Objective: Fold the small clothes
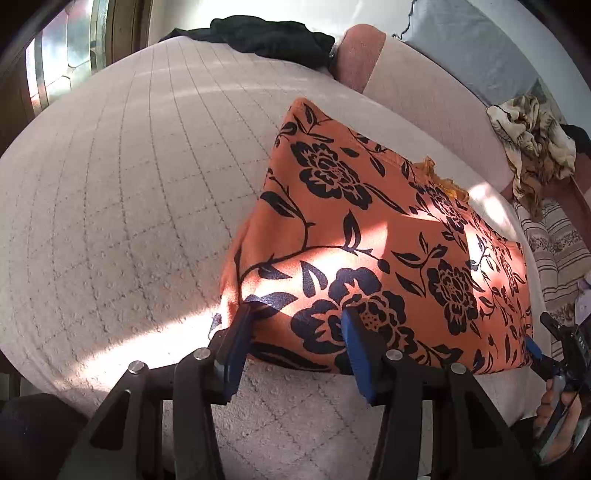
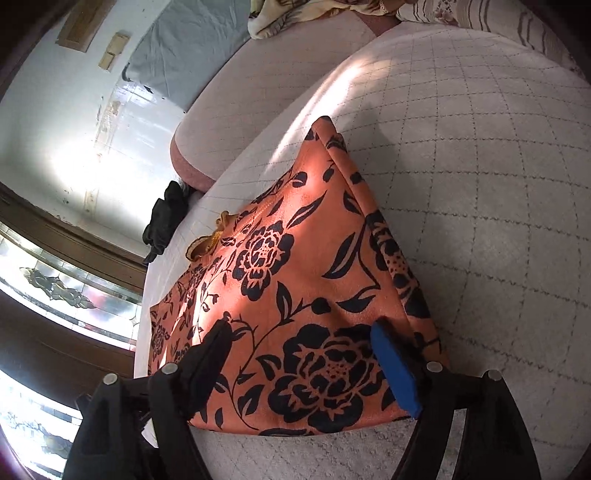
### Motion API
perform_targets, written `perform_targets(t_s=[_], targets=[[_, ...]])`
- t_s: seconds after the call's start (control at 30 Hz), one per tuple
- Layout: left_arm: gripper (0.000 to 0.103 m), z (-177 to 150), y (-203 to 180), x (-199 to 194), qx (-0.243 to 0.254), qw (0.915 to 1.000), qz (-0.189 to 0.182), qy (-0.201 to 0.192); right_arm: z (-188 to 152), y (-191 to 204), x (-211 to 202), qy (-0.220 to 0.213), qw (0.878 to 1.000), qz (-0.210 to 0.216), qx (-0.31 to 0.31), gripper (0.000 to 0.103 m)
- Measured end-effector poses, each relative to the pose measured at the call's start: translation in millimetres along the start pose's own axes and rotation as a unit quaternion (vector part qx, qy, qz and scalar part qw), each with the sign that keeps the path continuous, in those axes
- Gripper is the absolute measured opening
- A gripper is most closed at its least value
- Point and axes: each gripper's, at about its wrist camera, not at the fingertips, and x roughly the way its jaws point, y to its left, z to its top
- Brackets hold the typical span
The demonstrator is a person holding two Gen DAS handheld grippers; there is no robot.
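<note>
1. Clearly, the orange floral garment lies on the quilted bed, already doubled over, its near edge facing both cameras.
2. The left gripper has its jaws spread, one blue pad on either side of the near left corner, a placement that suits taking that corner.
3. The right gripper likewise straddles the near right portion, jaws apart; whether either pad touches cloth is hard to tell through the fisheye.
4. Matching positions on the same edge suggest a lift of both corners together, so the cloth travels flat for another fold.
5. A black garment and a crumpled patterned cloth wait at the bed's far side, well apart.
</note>
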Motion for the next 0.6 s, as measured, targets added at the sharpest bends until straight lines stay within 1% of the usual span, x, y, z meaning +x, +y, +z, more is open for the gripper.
perform_targets(t_s=[0.07,0.1,0.13,0.2,0.27,0.3,0.33,0.37,0.4,0.43,0.47,0.5,0.53,0.6], targets=[[0.046,4.1,-7.9,-12.2,0.003,0.9999,0.013,-0.005,0.9,3.7,2.6,0.0,1.0,0.002,-0.001,0.08],[0.046,6.3,-11.1,-20.7,0.0,0.9998,0.013,-0.015,0.8,3.2,1.9,0.0,1.0,0.003,-0.001,0.08],[0.046,9.2,-16.6,-30.1,0.003,0.9994,0.009,-0.034,0.9,2.6,1.7,-0.001,1.0,0.006,0.0,0.081],[0.051,15.1,-31.8,-45.3,0.03,0.9966,0.013,-0.075,1.3,1.1,1.4,-0.002,1.0,0.012,0.004,0.082],[0.064,20.3,-45.8,-45.9,0.06,0.9928,0.016,-0.102,1.7,0.5,0.7,-0.002,1.0,0.015,0.006,0.083],[0.066,23.4,-49.9,-36.2,0.071,0.9925,0.023,-0.097,2.4,-0.3,0.1,-0.001,1.0,0.017,0.007,0.083],[0.066,25.5,-50.4,-17.6,0.074,0.9938,0.04,-0.072,2.9,-0.8,0.1,0.0,1.0,0.019,0.008,0.084],[0.065,24.9,-45.8,5.9,0.068,0.9952,0.066,-0.027,3.6,-1.8,-0.7,0.001,1.0,0.021,0.011,0.084],[0.063,21.5,-40.2,25.6,0.06,0.995,0.078,0.013,4.8,-2.2,-2.0,0.003,1.0,0.023,0.018,0.084],[0.064,17.1,-44.2,24.2,0.079,0.9932,0.085,-0.011,7.0,-2.2,-4.6,0.008,0.999,0.024,0.03,0.084],[0.064,12.8,-52.4,21.3,0.108,0.989,0.098,-0.023,10.0,-0.5,-7.8,0.013,0.999,0.027,0.039,0.084],[0.064,9.2,-57.8,21.3,0.126,0.986,0.107,-0.023,14.8,3.3,-11.3,0.014,0.999,0.031,0.04,0.084],[0.065,7.5,-58.8,21.8,0.13,0.9851,0.11,-0.025,21.3,9.6,-13.9,0.012,0.999,0.04,0.033,0.084],[0.065,10.0,-54.0,22.6,0.119,0.9878,0.099,-0.021,40.2,24.8,-9.0,0.022,0.998,0.061,0.008,0.084]])
